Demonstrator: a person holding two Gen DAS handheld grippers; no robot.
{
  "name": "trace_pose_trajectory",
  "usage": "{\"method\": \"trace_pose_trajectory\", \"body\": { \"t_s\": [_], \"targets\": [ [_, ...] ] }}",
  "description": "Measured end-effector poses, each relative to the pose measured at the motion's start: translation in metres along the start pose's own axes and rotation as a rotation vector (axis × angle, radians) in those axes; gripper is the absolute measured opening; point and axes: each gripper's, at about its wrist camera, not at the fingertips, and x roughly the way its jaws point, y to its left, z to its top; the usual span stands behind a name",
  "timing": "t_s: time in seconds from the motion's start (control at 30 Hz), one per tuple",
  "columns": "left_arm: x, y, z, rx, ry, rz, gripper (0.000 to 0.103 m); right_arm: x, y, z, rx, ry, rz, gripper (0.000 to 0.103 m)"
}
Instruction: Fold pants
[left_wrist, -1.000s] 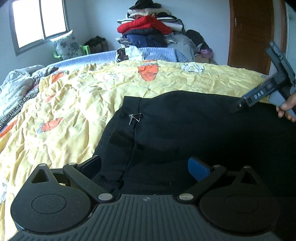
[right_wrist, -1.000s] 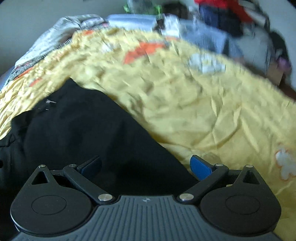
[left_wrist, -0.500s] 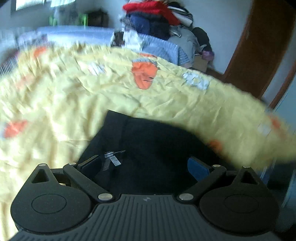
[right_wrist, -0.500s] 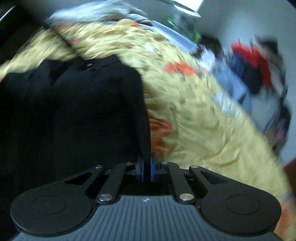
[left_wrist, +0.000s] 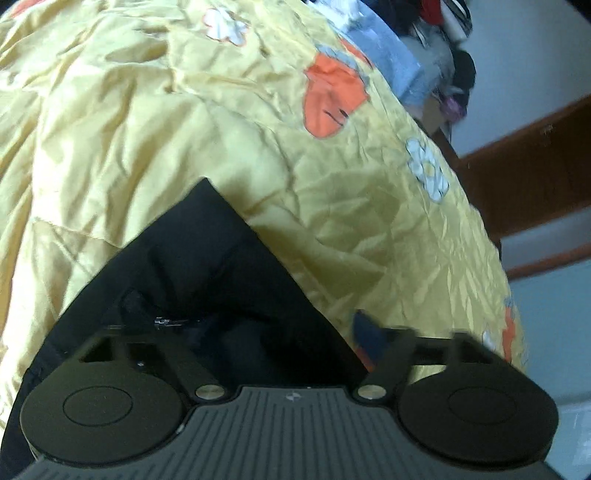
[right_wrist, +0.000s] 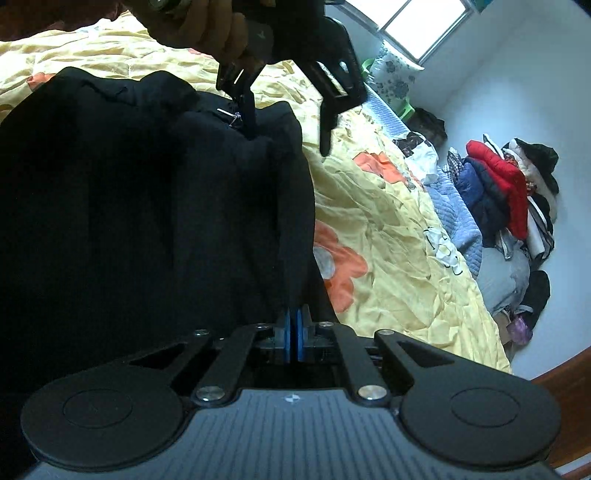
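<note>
The black pants (right_wrist: 155, 206) lie in a dark heap on the bed, spread over the yellow flowered quilt (right_wrist: 399, 266).

The right tongs (right_wrist: 294, 338) are pressed tight together, the blue pads (right_wrist: 284, 338) pinching an edge of the pants fabric that rises straight out from between them.

The left tongs (left_wrist: 255, 332) stand wide apart. In their own view the right-hand blue pad (left_wrist: 364, 334) hangs over the quilt just past the edge of the pants, while the other finger is lost against the black cloth. Seen from the right wrist, the left tongs (right_wrist: 288, 125) come down from above in the person's hand (right_wrist: 207, 27): one finger touches the bunched top of the pants beside a small metal clasp (right_wrist: 231, 114), the other hangs over the quilt, and nothing is clamped between them.

A pile of clothes (right_wrist: 509, 192) sits against the wall beyond the bed, with a floral pillow (right_wrist: 395, 74) under the window (right_wrist: 424, 26).
</note>
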Motion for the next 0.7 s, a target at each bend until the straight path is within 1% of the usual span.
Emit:
{"method": "trace_pose_trajectory", "body": {
  "t_s": [0.03, 0.07, 0.1, 0.13, 0.23, 0.33, 0.4, 0.5, 0.6, 0.67, 0.7],
  "targets": [
    [-0.002, 0.004, -0.001, -0.014, 0.001, -0.011, 0.029, 0.000, 0.000, 0.000, 0.009, 0.000, 0.000, 0.004],
    [-0.003, 0.009, -0.003, -0.031, 0.010, -0.050, 0.006, 0.000, -0.001, 0.000, 0.020, -0.002, 0.000, 0.004],
    [-0.006, 0.014, -0.005, -0.053, 0.013, -0.086, 0.006, -0.001, -0.002, 0.000, 0.035, -0.010, -0.001, 0.004],
    [-0.011, 0.018, -0.009, -0.065, -0.003, -0.096, 0.006, -0.003, -0.002, 0.001, 0.051, -0.020, -0.002, 0.004],
    [-0.034, 0.021, -0.025, -0.049, -0.066, -0.127, 0.005, -0.016, -0.003, 0.002, 0.102, -0.056, -0.002, 0.004],
    [-0.073, 0.026, -0.054, 0.009, -0.124, -0.177, 0.005, -0.040, 0.004, 0.004, 0.160, -0.090, 0.027, 0.004],
    [-0.099, 0.033, -0.075, 0.040, -0.142, -0.216, 0.005, -0.058, 0.012, 0.005, 0.195, -0.107, 0.055, 0.004],
    [-0.126, 0.049, -0.104, 0.057, -0.138, -0.250, 0.005, -0.087, 0.029, 0.007, 0.250, -0.141, 0.111, 0.004],
    [-0.142, 0.066, -0.133, 0.071, -0.130, -0.264, 0.005, -0.113, 0.052, 0.010, 0.275, -0.162, 0.157, 0.004],
    [-0.146, 0.078, -0.149, 0.073, -0.130, -0.248, 0.005, -0.123, 0.071, 0.011, 0.260, -0.145, 0.177, 0.004],
    [-0.145, 0.084, -0.154, 0.061, -0.123, -0.247, 0.005, -0.126, 0.081, 0.011, 0.225, -0.117, 0.146, 0.004]
  ]
}}
